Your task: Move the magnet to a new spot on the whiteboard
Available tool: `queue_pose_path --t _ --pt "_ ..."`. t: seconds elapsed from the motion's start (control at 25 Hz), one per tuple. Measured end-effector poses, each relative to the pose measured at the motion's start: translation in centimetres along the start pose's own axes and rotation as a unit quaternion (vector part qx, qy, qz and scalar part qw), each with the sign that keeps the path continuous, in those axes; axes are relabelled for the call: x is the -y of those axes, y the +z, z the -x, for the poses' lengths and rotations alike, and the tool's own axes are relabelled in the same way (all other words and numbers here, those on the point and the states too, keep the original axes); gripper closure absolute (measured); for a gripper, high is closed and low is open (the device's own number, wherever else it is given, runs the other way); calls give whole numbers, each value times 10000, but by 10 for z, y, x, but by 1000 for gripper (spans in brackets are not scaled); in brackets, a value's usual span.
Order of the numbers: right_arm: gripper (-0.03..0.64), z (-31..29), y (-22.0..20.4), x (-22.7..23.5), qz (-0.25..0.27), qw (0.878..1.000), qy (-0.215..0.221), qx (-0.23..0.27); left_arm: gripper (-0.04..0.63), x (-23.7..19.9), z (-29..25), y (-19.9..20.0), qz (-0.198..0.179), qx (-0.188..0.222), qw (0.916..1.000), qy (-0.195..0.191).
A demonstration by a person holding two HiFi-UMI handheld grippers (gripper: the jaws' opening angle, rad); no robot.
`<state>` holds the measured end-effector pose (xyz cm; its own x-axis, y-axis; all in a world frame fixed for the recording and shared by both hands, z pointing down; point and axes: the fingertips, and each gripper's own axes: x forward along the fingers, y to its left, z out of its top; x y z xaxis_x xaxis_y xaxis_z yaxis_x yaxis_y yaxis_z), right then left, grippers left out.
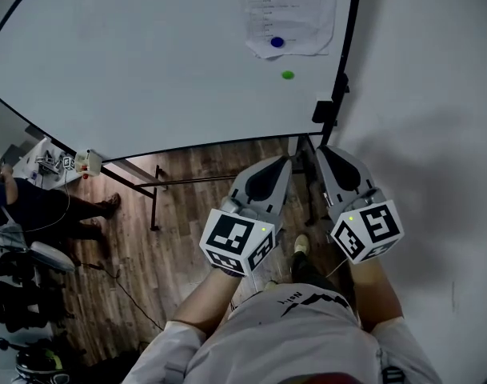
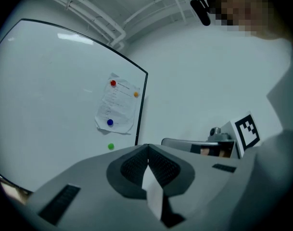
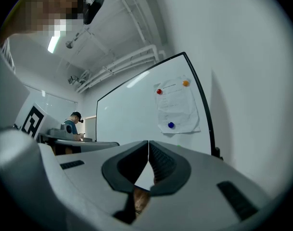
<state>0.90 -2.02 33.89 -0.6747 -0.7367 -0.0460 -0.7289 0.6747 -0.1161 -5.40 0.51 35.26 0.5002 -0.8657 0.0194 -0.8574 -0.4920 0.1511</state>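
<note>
The whiteboard [image 1: 147, 62] stands ahead of me. A sheet of paper [image 1: 289, 10] is pinned at its upper right by a blue magnet [image 1: 277, 42], a red magnet [image 2: 113, 83] and an orange magnet [image 2: 135, 94]. A green magnet [image 1: 288, 75] sits alone on the bare board just below the sheet. My left gripper [image 1: 281, 163] and right gripper [image 1: 326, 152] are held low in front of my body, well short of the board. Both are shut with nothing between the jaws.
The board's black frame and stand leg [image 1: 333, 106] run down at the right, beside a white wall [image 1: 435, 94]. Wooden floor [image 1: 187, 214] lies below. A person [image 1: 35, 206] sits at the far left by a small cluttered table [image 1: 55, 162].
</note>
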Motion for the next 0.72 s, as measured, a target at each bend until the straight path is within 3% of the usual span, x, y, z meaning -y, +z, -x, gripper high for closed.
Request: queue_pose_path --t 0.44,0.72 --pt "601 -97 80 91 316 9978 428 392 584 -50 -115 66 -265 264 9988 307" --pt "600 -134 123 121 677 9956 286 585 584 -68 -154 98 -370 263 9987 241"
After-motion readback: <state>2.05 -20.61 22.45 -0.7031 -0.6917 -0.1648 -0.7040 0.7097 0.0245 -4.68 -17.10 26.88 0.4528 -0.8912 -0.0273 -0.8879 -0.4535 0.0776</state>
